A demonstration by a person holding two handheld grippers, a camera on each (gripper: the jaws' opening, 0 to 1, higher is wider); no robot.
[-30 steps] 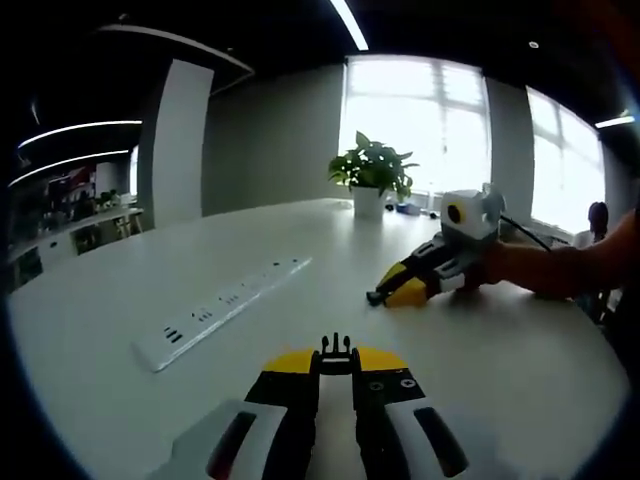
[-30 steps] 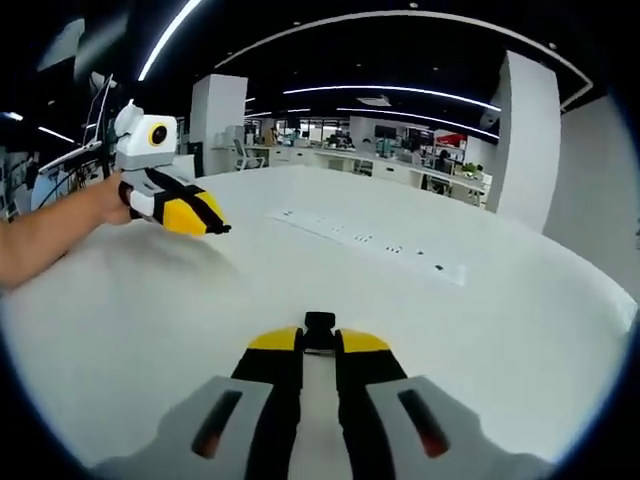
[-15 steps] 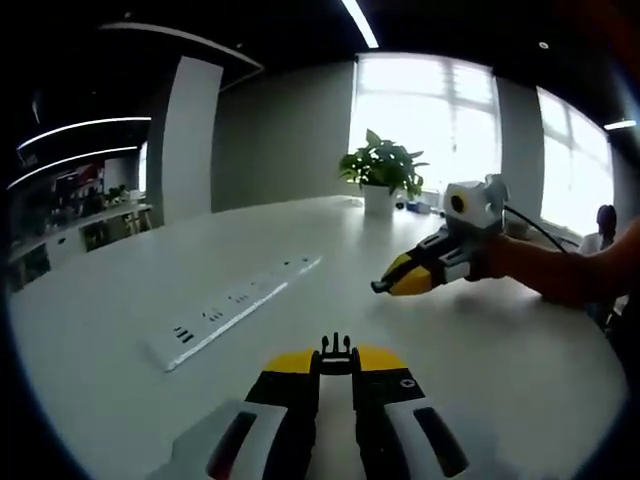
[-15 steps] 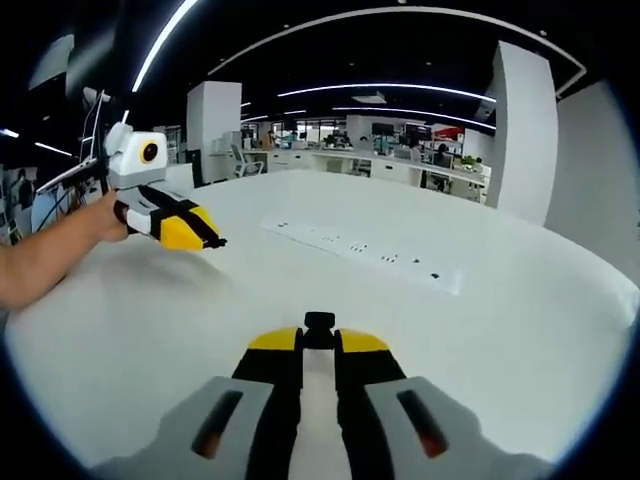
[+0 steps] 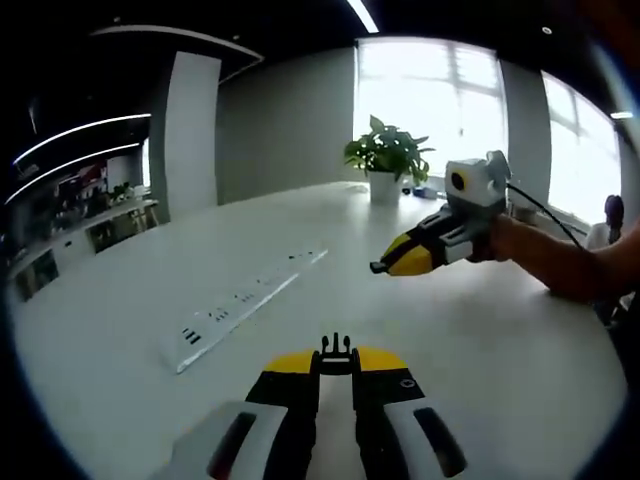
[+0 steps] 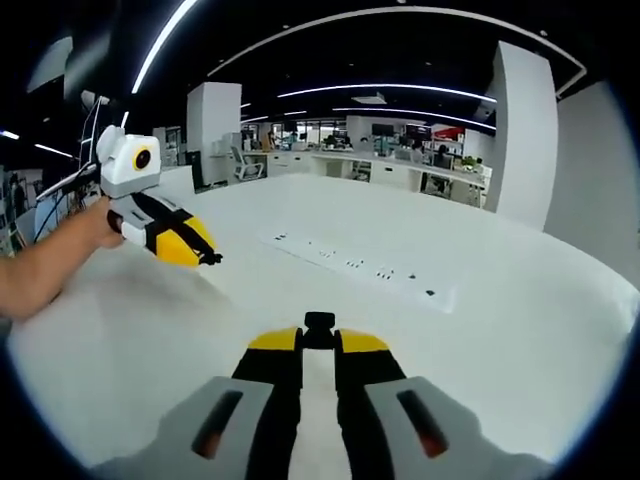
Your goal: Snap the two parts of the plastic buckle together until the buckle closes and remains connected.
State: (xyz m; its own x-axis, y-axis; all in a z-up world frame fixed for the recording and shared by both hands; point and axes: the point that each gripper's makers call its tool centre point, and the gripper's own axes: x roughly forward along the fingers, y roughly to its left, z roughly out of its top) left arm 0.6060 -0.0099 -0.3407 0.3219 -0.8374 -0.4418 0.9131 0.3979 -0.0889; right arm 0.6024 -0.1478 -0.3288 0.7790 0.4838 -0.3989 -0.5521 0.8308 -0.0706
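— Black plastic, was it, in each set of jaws?

— Yes. In the left gripper view the left hand-held gripper [image 5: 336, 365] had its yellow-tipped jaws drawn together on the pronged buckle part [image 5: 336, 349], whose black prongs stuck out forward past the tips. In the right gripper view the right hand-held gripper [image 6: 319, 340] was clamped the same way on the socket buckle part [image 6: 319, 322], a small black block poking out between the jaw tips.

— And the two halves, were they joined?

— No, well apart. Each gripper showed in the other's view, held above the white surface [image 5: 480, 340] by a bare forearm [image 6: 45, 265]. From the left gripper view the right one sat off to the right, with a dark tip at its nose, too small to make out.

— Anything else on the surface?

— A long white power strip [image 5: 247, 299] lay flat on it, between the two grippers and touching neither; it appeared in the right gripper view too [image 6: 360, 268]. A potted plant [image 5: 388, 160] stood at the far edge by the bright windows [image 5: 430, 100].
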